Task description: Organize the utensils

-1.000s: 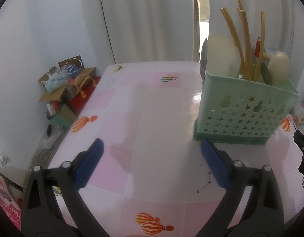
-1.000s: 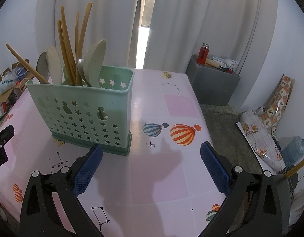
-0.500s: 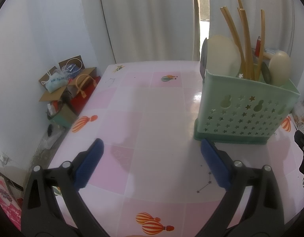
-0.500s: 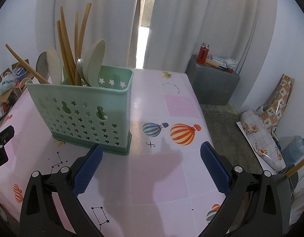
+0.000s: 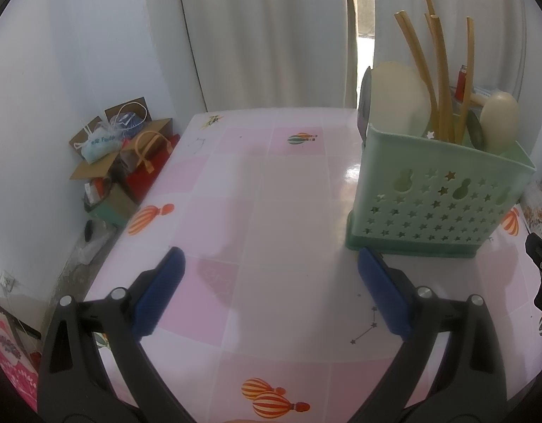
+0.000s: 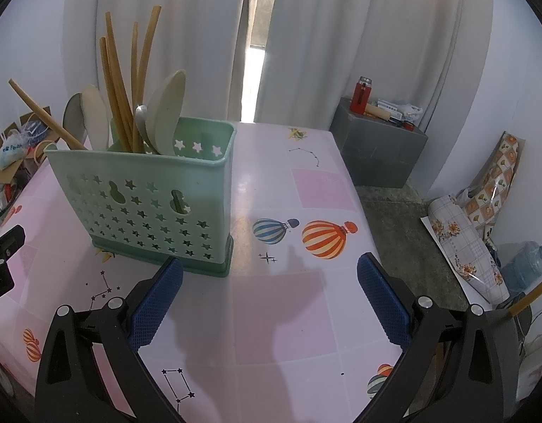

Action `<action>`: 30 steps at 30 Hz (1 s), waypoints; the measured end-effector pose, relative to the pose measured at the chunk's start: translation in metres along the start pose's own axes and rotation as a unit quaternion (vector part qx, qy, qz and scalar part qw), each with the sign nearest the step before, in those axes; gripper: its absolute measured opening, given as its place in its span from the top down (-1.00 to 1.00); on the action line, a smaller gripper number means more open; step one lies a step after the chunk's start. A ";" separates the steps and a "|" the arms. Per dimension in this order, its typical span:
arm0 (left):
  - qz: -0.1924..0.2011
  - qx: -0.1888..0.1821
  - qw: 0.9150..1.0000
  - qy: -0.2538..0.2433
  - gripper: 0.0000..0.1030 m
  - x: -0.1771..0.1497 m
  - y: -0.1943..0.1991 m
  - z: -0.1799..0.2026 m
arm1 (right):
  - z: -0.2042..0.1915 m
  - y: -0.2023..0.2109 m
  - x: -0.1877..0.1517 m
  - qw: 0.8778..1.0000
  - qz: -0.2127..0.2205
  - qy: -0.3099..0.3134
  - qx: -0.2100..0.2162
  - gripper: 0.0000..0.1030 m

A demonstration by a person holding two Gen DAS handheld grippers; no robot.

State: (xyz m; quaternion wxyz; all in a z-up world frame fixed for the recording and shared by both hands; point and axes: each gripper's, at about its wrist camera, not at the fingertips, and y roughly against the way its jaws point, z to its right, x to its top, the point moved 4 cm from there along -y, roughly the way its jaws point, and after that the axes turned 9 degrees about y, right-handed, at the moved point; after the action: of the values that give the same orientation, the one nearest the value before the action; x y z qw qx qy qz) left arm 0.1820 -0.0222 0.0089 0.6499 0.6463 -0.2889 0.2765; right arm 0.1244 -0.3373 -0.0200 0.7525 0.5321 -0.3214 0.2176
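Note:
A mint-green utensil holder (image 5: 436,194) (image 6: 147,201) with star cut-outs stands upright on the pink table (image 5: 278,211) (image 6: 288,317). Wooden chopsticks (image 5: 436,70) (image 6: 119,84), cream spoons (image 5: 397,102) (image 6: 165,112) and a metal spoon (image 6: 141,120) stick out of it. My left gripper (image 5: 271,289) is open and holds nothing; the holder is ahead to its right. My right gripper (image 6: 271,296) is open with nothing in it; the holder is ahead to its left.
Cardboard boxes and bags (image 5: 119,155) sit on the floor left of the table. A grey cabinet (image 6: 380,148) with a red bottle (image 6: 361,95) stands right of it, with rolled floral sheets (image 6: 475,225) and a water jug (image 6: 528,261) nearby. White curtains (image 5: 271,35) hang behind.

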 end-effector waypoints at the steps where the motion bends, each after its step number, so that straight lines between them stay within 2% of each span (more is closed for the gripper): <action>1: -0.001 0.000 1.000 0.000 -0.83 -0.001 0.000 0.000 | 0.000 0.000 0.000 1.000 0.000 0.000 0.000 -0.87; 30: -0.007 -0.004 1.000 0.001 -0.83 0.006 -0.002 0.000 | 0.001 0.000 0.001 1.000 0.001 0.000 0.000 -0.87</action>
State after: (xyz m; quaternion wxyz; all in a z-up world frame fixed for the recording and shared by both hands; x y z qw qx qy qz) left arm 0.1882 -0.0219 0.0119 0.6551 0.6453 -0.2843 0.2713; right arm 0.1249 -0.3381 -0.0192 0.7519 0.5320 -0.3221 0.2188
